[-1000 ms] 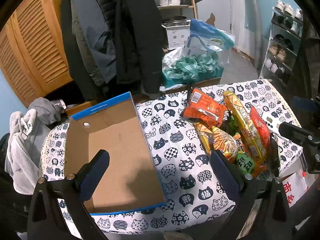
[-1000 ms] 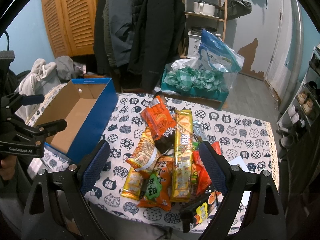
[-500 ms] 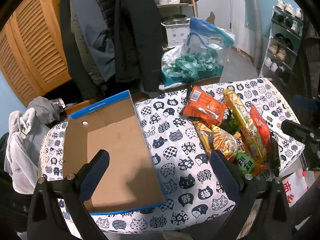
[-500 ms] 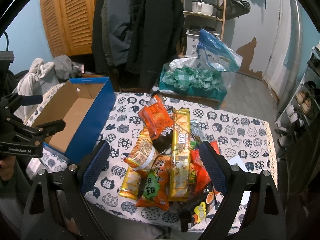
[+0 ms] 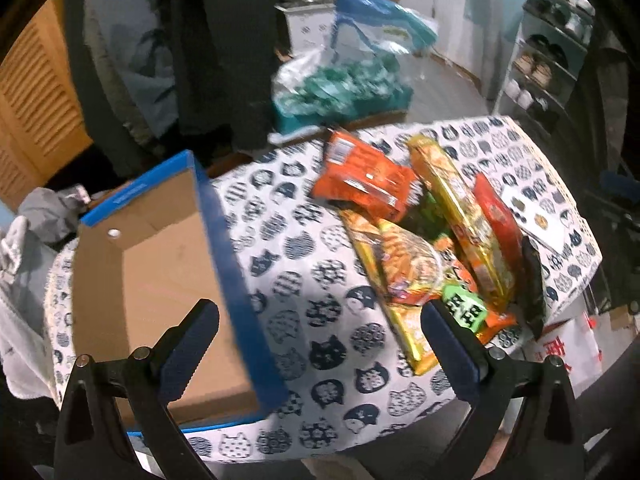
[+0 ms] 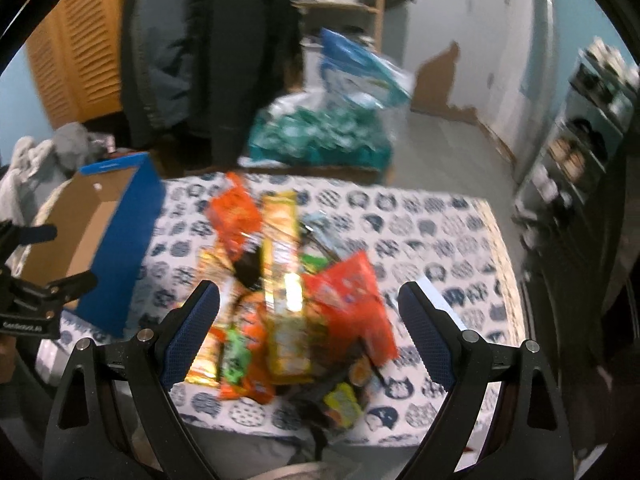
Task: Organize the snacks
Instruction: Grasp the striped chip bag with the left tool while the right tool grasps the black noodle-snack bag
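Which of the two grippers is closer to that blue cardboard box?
The left. The left gripper hangs at the blue box, one finger over it; the right gripper hovers over the snack pile.

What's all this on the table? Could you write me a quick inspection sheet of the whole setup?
Surface: table under a white cloth printed with dark cat faces.
Job's things: blue-sided cardboard box, open, nothing visible inside; heap of bright snack packets beside it on the cloth, apart from the box.
Clutter: white card at the cloth's right edge.
Grippers: left gripper open, holding nothing; right gripper open above the heap.
Cables: nothing seen.
Surroundings: hanging dark coats, wooden louvred doors, shoe rack, clear bag of teal items.
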`<move>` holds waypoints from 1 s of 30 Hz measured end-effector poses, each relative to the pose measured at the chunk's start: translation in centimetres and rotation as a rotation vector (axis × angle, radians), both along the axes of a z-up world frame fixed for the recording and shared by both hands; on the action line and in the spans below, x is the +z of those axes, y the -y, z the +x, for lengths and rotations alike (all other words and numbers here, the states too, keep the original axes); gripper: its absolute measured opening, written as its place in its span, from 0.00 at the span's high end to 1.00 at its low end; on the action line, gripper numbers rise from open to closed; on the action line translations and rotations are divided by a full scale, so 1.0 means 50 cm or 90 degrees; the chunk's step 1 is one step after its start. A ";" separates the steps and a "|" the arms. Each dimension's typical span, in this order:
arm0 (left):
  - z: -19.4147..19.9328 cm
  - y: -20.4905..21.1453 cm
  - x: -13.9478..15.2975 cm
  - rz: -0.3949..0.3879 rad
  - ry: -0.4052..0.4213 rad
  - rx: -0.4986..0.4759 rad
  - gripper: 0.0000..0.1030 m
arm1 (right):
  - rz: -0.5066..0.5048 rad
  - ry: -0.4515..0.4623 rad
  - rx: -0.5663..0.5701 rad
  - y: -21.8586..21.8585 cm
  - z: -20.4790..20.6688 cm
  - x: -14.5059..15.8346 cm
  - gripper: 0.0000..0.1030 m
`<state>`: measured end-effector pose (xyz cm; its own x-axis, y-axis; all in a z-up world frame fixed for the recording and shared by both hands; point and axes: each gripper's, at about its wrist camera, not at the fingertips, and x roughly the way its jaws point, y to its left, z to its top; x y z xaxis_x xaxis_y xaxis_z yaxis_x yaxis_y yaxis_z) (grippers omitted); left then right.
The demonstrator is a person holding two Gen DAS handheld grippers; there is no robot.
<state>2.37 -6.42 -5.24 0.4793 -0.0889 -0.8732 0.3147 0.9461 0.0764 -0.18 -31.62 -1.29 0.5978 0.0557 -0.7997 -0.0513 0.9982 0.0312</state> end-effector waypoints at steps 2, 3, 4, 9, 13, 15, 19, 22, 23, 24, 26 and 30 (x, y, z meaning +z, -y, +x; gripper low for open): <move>0.009 0.018 -0.012 0.007 -0.014 -0.011 0.01 | 0.004 -0.024 -0.025 0.034 -0.001 -0.023 0.13; 0.014 0.024 -0.016 0.010 -0.021 -0.013 0.01 | 0.009 -0.036 -0.039 0.051 -0.003 -0.036 0.13; 0.019 0.032 -0.022 0.012 -0.029 -0.015 0.01 | 0.013 -0.048 -0.048 0.050 -0.002 -0.046 0.13; 0.038 0.069 -0.056 0.015 -0.072 -0.025 0.01 | 0.047 -0.119 -0.099 0.101 -0.005 -0.111 0.13; 0.049 0.091 -0.083 0.023 -0.089 -0.027 0.01 | 0.091 -0.168 -0.119 0.115 -0.010 -0.156 0.13; 0.057 0.097 -0.097 0.015 -0.103 -0.023 0.01 | 0.102 -0.187 -0.135 0.118 -0.011 -0.178 0.13; 0.073 0.109 -0.122 0.003 -0.125 -0.015 0.01 | 0.126 -0.214 -0.158 0.119 -0.015 -0.216 0.13; 0.086 0.119 -0.135 -0.004 -0.139 -0.012 0.01 | 0.150 -0.238 -0.170 0.119 -0.013 -0.245 0.13; 0.091 0.122 -0.140 -0.004 -0.143 -0.010 0.01 | 0.158 -0.246 -0.176 0.119 -0.013 -0.254 0.13; 0.096 0.126 -0.145 -0.006 -0.147 -0.008 0.01 | 0.169 -0.252 -0.181 0.119 -0.011 -0.262 0.13; 0.107 0.132 -0.153 -0.008 -0.153 -0.004 0.01 | 0.188 -0.259 -0.187 0.121 -0.006 -0.279 0.13; 0.129 0.138 -0.178 -0.008 -0.174 0.010 0.01 | 0.210 -0.278 -0.194 0.122 0.005 -0.309 0.13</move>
